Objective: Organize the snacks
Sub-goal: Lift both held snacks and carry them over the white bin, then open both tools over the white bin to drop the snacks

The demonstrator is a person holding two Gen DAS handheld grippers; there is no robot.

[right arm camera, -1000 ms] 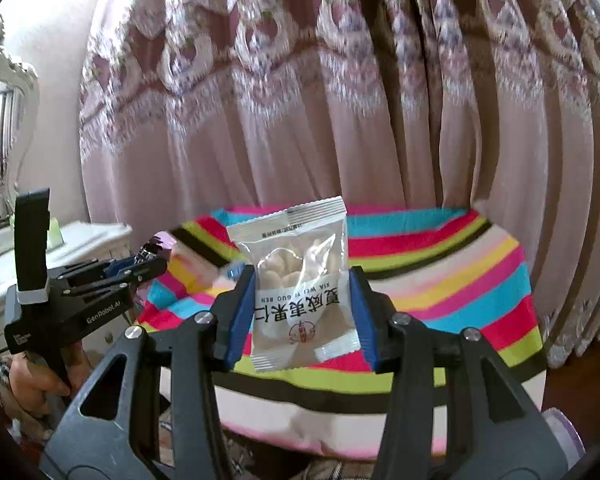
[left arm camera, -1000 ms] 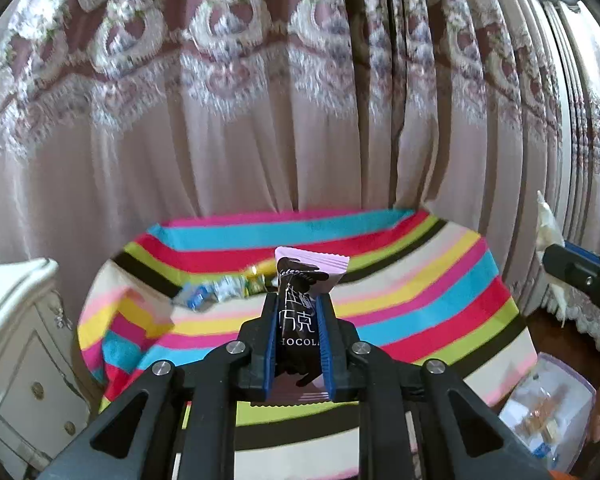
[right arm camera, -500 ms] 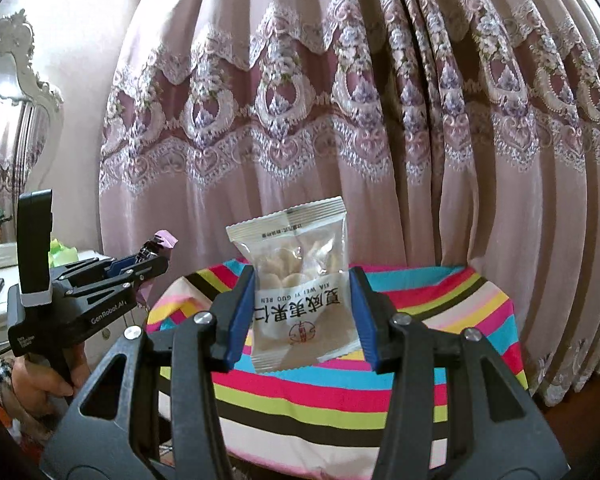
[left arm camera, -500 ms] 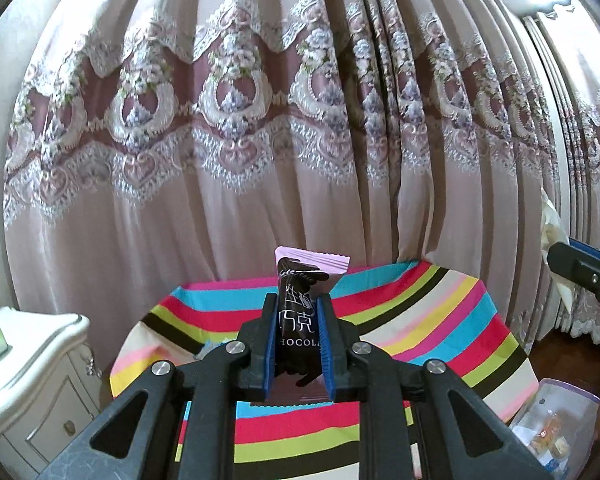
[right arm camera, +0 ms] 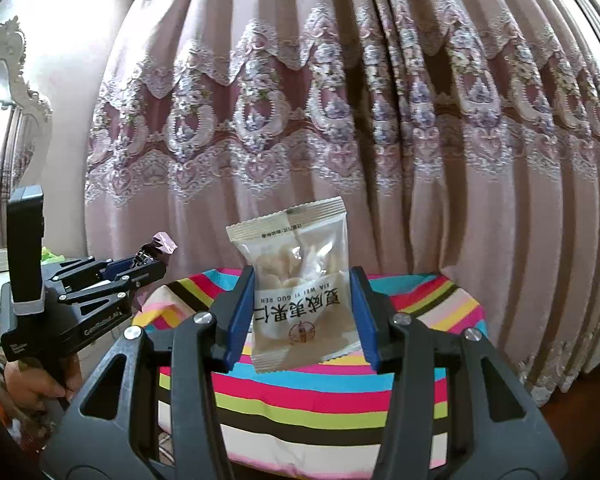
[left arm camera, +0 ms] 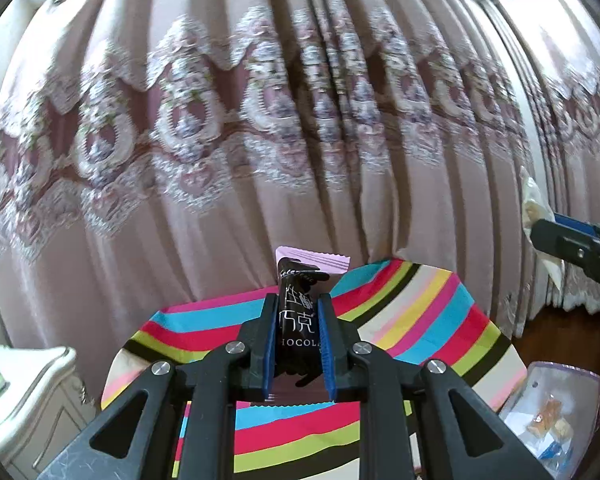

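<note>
My left gripper (left arm camera: 299, 320) is shut on a dark chocolate bar packet (left arm camera: 300, 308) with a pink top edge, held upright high above the striped table (left arm camera: 420, 320). My right gripper (right arm camera: 302, 312) is shut on a clear packet of pale nuts (right arm camera: 296, 276), also held up over the striped table (right arm camera: 340, 392). The left gripper shows at the left of the right wrist view (right arm camera: 140, 268), with the chocolate packet's pink tip (right arm camera: 162, 242) sticking out. The right gripper's fingers (left arm camera: 572, 244) show at the right edge of the left wrist view.
A clear plastic box (left arm camera: 552, 420) holding a few snacks sits low at the right, beside the table. A white carved cabinet (left arm camera: 28, 392) stands to the left. Pink patterned curtains (left arm camera: 300, 140) hang close behind the table.
Both grippers have risen and tilted upward with their packets still held. The table has dropped lower in both views, and the loose snacks on it are out of sight.
</note>
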